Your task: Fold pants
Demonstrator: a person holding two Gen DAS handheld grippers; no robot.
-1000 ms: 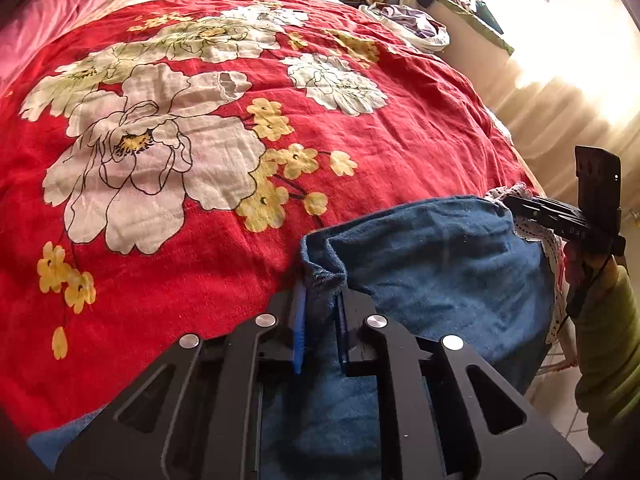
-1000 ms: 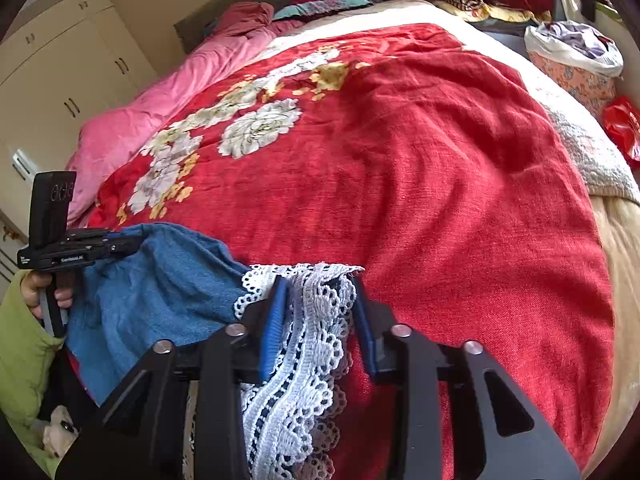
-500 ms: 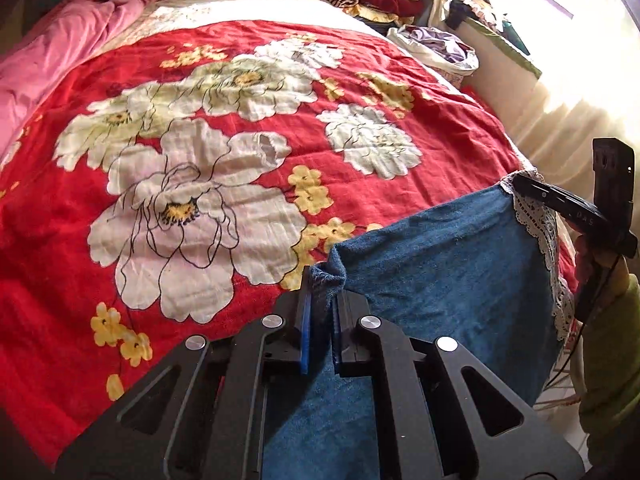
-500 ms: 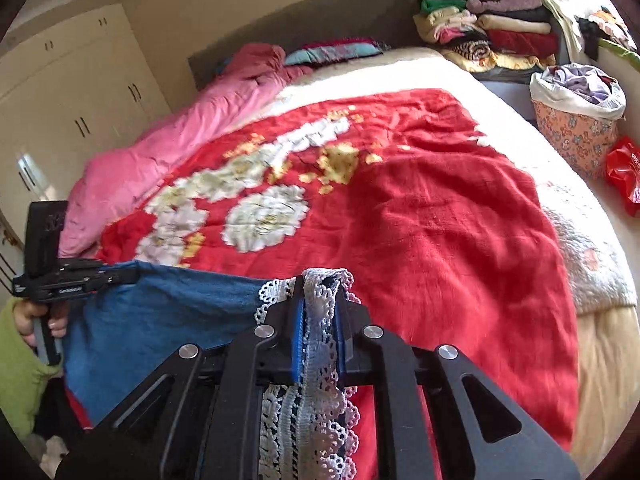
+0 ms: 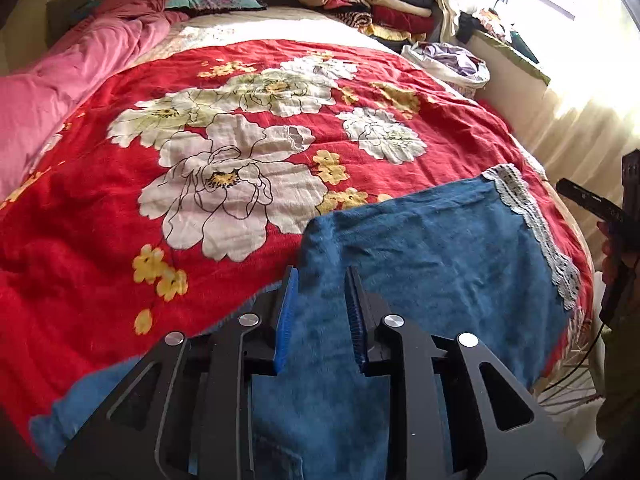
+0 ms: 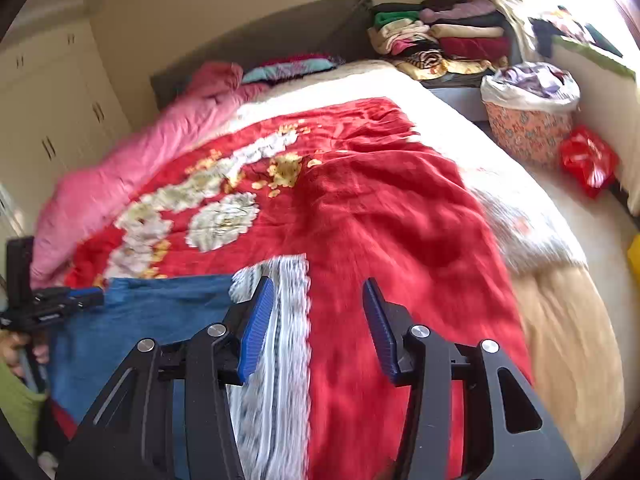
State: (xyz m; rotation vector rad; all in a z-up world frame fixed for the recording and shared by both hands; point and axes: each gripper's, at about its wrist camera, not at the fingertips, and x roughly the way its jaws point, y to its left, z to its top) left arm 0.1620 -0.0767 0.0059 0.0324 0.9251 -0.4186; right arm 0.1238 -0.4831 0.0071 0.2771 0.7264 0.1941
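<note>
Blue denim pants (image 5: 432, 264) with a white lace hem (image 5: 532, 224) lie flat on the near end of the red flowered bedspread (image 5: 224, 184). My left gripper (image 5: 322, 276) is open, its blue pads either side of the pants' near left corner without pinching it. In the right wrist view the pants (image 6: 140, 320) and lace hem (image 6: 284, 320) lie below my right gripper (image 6: 318, 288), which is open wide above the hem and the red cover. The left gripper also shows at that view's left edge (image 6: 48, 304).
A pink quilt (image 5: 60, 92) lies along the bed's left side. Stacked folded clothes (image 5: 368, 4) sit at the head. A laundry basket (image 6: 528, 120) and red bag (image 6: 586, 160) stand on the floor to the right. Cupboards (image 6: 48, 112) line the left wall.
Both grippers have opened and let go of the pants. The blue cloth, held up and stretched half a second ago, now lies flat on the bedspread.
</note>
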